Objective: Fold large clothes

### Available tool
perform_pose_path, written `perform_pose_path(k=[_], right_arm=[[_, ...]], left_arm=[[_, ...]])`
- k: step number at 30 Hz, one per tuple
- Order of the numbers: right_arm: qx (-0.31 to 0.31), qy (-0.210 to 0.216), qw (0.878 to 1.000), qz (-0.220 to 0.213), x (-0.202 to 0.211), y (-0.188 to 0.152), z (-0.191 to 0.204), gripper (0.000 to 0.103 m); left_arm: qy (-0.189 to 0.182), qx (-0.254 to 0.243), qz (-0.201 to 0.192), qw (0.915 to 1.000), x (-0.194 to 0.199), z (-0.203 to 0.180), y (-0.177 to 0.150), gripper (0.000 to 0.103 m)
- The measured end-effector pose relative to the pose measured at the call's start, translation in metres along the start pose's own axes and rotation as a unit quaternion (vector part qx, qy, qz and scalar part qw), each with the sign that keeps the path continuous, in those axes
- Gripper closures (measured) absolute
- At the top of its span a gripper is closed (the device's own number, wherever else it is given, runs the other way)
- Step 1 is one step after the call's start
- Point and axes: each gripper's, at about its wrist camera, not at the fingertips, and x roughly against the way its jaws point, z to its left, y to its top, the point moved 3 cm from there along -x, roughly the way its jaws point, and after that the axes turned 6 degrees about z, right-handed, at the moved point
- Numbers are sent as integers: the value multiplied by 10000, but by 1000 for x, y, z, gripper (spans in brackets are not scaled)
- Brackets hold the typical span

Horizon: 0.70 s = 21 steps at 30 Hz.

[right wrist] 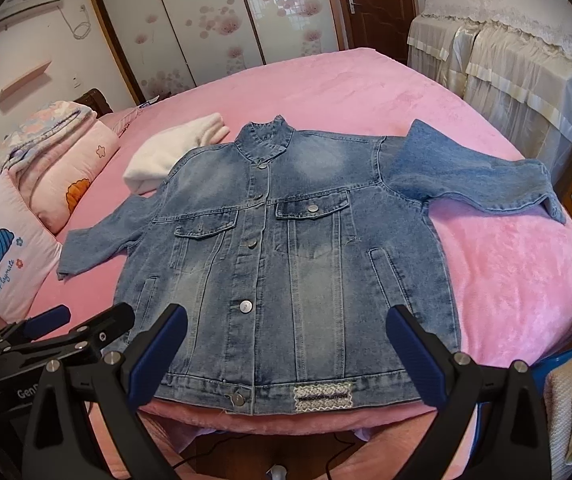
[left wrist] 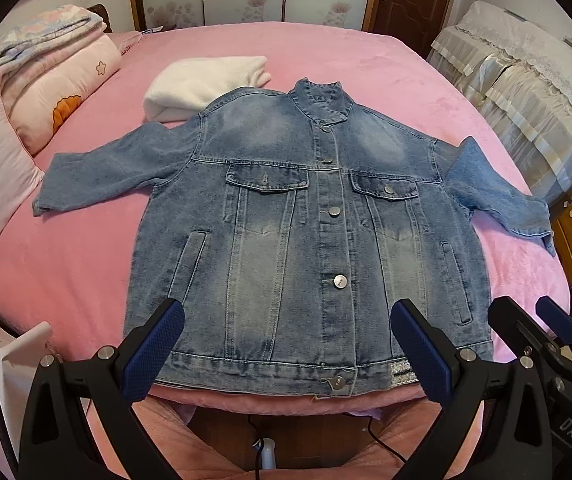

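hovering over the near hem, the left hand-held gripper has its jaws spread wide and holds nothing. the right hand-held gripper is just beside it, also wide and holding nothing.

the denim jacket lies flat on the pink bed, front side up, buttons done up, collar at the far end. the left sleeve sticks out to one side and the right sleeve to the other. the jacket's far left shoulder lies on part of a folded white cloth.

it looks like folding has not started yet. a good first step would be to pinch each sleeve near its cuff and lay it across the chest. denim is thick and stiff, so grab only one layer edge, lift a little, and pull smooth so no bumps stay. keep the hem lined up with the bed edge.
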Motion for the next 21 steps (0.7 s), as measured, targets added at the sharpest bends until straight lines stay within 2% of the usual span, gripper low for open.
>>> perform_pose_path(k=[12,21], right_arm=[[70,-81,9999,-60,4,-1,1,3],[110,-102,9998,-157,10,0,-2,3]], left_arm=[[22,5,-32,10000,2,-1,0,1],[87,-54,-293,9995,15,-8,4,1]])
